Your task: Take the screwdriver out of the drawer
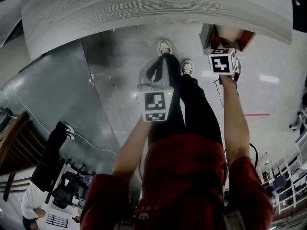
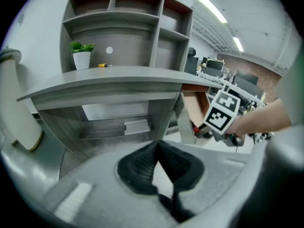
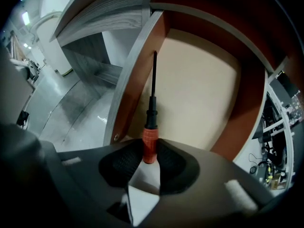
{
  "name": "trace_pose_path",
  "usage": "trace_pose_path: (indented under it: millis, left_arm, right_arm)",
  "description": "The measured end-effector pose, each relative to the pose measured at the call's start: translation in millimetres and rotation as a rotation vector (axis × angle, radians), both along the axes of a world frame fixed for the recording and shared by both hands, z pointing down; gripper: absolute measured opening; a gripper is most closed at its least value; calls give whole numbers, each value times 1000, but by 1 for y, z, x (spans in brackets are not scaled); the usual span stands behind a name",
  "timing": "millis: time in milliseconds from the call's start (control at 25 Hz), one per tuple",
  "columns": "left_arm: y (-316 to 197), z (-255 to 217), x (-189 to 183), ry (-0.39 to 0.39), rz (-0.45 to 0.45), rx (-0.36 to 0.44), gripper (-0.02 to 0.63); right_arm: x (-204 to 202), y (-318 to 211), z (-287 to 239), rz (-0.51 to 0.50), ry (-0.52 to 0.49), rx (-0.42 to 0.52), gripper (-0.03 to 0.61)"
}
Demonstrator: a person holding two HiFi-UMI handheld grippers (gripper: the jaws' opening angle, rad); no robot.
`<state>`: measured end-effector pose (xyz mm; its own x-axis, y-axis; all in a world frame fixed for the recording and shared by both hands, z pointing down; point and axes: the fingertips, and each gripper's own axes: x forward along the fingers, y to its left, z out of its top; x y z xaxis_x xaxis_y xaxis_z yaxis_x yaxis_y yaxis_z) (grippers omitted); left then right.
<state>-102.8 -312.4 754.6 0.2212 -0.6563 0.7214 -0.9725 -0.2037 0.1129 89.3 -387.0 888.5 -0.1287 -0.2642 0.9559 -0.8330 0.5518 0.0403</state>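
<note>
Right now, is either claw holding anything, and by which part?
The right gripper holds the screwdriver by its orange handle; the left gripper is shut on nothing.

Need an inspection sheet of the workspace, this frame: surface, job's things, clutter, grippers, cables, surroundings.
Surface: grey wood-grain desk top, shelf unit above it.
Job's things: screwdriver, orange handle, shaft pointing into the open drawer; drawer otherwise looks bare.
Clutter: potted plant and a small yellow item on the desk top; item unidentifiable.
Grippers: right gripper shut on the screwdriver's handle; left gripper shut, empty, away from the drawer.
Cables: thin dark cable hanging below the right gripper.
Surroundings: glossy floor; another person at the head view's lower left.
</note>
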Motion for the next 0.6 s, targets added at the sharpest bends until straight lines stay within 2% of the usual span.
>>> trace_pose_path:
  millis: [320,600]
  left_arm:
    - [4,-46,10,-8,-10,30,0]
    - [33,-96,16,-24,-29,50,0]
  right_arm:
    - [10,17,-48,-8,-21,36,97]
    - [18,54,-101,-42,-35,47,97]
